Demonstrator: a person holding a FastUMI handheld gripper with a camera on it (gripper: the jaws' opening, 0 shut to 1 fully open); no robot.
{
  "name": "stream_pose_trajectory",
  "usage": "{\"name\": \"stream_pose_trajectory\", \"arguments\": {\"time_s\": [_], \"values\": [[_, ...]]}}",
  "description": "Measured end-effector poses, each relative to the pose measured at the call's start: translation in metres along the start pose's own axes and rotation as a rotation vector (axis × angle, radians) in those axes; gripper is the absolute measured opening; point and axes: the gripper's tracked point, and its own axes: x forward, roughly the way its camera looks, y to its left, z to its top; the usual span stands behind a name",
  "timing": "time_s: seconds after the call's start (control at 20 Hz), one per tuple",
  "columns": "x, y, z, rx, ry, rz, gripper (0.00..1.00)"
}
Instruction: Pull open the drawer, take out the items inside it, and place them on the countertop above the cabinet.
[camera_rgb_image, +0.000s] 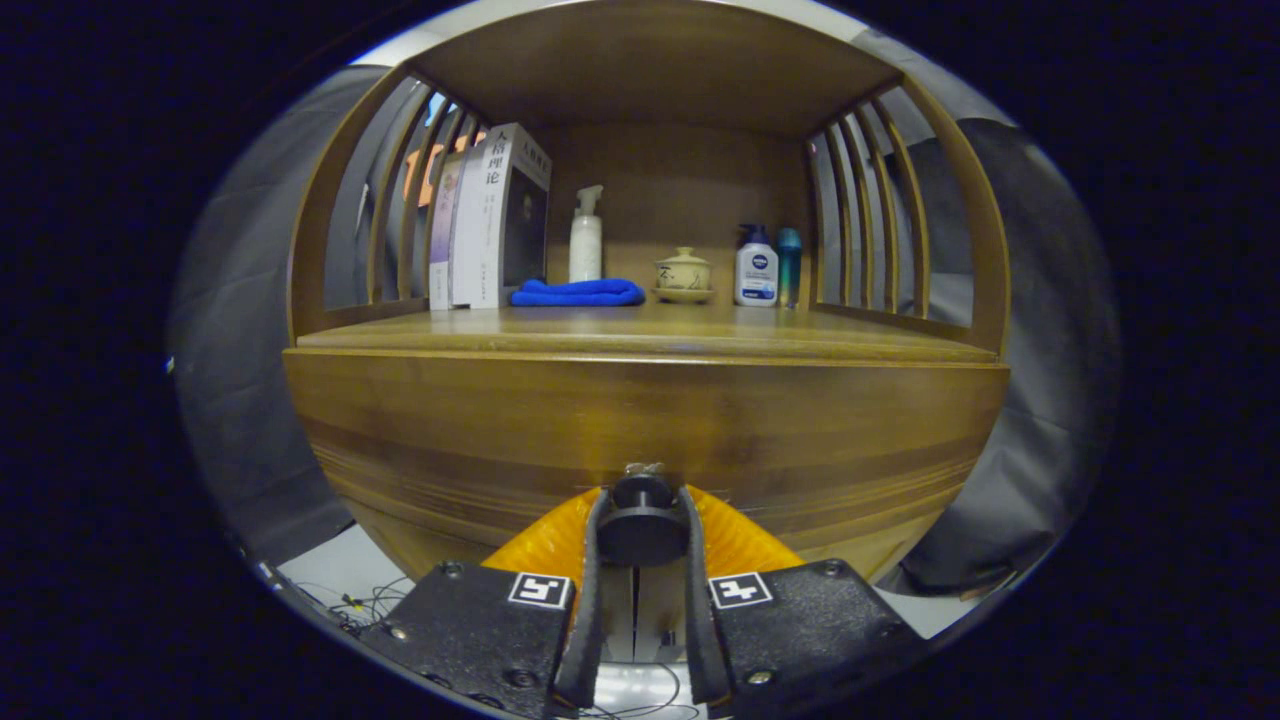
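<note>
A wooden cabinet fills the space ahead of me. Its drawer front (645, 420) is a wide brown panel with a round black knob (641, 520) low in the middle. My gripper (641, 515) has its two orange-backed fingers (592, 545) pressed on either side of that knob, shut on it. No gap shows between the drawer front and the cabinet body. The inside of the drawer is hidden. Above the drawer front runs the wooden countertop (650, 335).
At the back of the countertop stand upright books (490, 215), a folded blue cloth (578, 292), a white pump bottle (586, 238), a small lidded ceramic cup (683, 272), a white lotion bottle (757, 268) and a teal bottle (789, 255). Slatted side rails flank the shelf.
</note>
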Motion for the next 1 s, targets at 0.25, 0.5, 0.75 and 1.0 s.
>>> {"name": "stream_pose_trajectory", "arguments": {"time_s": [0.25, 0.5, 0.75, 1.0], "values": [[-0.009, 0.002, -0.003, -0.004, 0.017, 0.010, 0.37], [-0.042, 0.005, -0.012, -0.010, 0.024, 0.020, 0.36], [-0.077, 0.008, -0.023, 0.002, 0.037, 0.040, 0.36], [-0.108, 0.009, -0.032, 0.008, 0.046, 0.063, 0.36]]}}
